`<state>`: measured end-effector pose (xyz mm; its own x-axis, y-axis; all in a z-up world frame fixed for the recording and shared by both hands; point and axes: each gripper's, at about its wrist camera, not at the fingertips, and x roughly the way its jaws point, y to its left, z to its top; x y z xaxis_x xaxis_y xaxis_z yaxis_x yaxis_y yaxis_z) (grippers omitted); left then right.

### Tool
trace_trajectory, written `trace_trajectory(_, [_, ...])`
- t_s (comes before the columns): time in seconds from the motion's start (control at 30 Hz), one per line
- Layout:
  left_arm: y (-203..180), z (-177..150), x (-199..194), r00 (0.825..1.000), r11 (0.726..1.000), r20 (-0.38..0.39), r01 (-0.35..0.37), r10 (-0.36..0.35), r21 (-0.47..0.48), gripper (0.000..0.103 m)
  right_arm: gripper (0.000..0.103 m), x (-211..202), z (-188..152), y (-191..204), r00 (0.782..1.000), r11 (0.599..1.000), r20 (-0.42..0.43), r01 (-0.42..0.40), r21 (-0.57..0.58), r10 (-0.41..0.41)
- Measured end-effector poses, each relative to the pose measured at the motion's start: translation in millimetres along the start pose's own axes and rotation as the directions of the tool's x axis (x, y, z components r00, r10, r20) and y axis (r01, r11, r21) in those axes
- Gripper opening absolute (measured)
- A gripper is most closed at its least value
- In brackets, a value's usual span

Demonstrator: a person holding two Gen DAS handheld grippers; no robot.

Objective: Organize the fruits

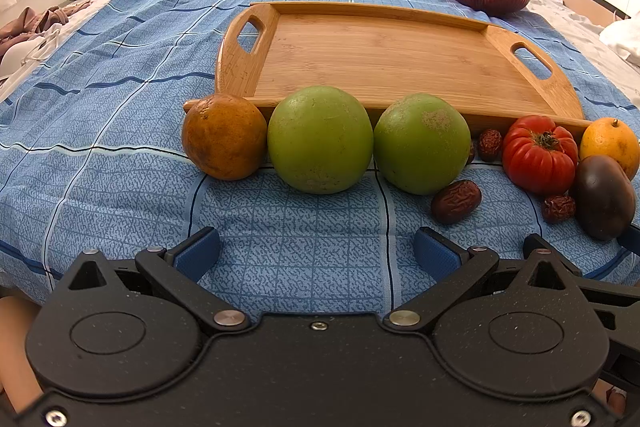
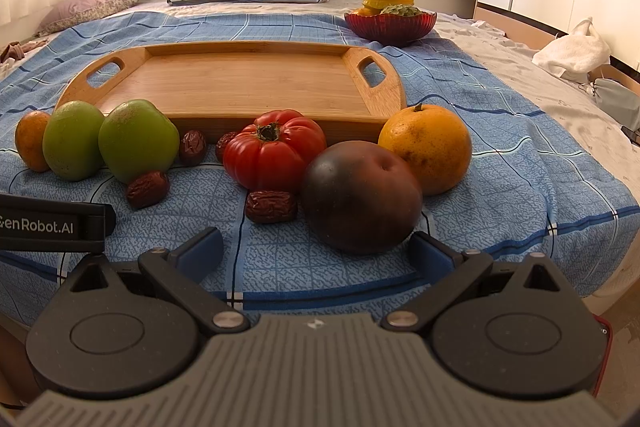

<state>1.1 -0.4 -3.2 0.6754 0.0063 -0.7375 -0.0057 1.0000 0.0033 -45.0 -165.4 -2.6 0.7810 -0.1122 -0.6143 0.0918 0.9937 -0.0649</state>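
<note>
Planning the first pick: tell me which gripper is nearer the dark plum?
Right. The right gripper sits just before the plum; the left gripper faces the green fruits, further left.

Wooden two-handled tray [image 2: 240,83]: lay bare, flat on the blue checked bedspread [image 2: 500,163]. Along its near edge sat a brownish orange [image 1: 224,137], two round green fruits [image 1: 320,139] [image 1: 422,143], a ribbed red tomato [image 2: 274,149], a dark purple plum [image 2: 360,197], a bright orange [image 2: 426,149] and wrinkled red dates [image 2: 271,206].

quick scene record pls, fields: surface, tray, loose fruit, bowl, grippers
surface: blue checked bedspread
tray: wooden tray, nothing on it
loose fruit: two green fruits, tomato, dark fruit, two oranges, several dried dates, all in front of the tray
bowl: red bowl with fruit, behind tray
grippers: left gripper and right gripper, jaws open, holding nothing
</note>
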Motion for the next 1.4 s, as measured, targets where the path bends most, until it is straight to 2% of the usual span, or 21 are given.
trace_trajectory(1.4, [1.0, -0.5, -5.0, 1.0, 1.0, 0.017, 0.013, -0.013, 0.003, 0.103, 0.103, -2.6, -3.4, -1.9, 1.0, 1.0, 0.023, -0.008, 0.012, 0.008])
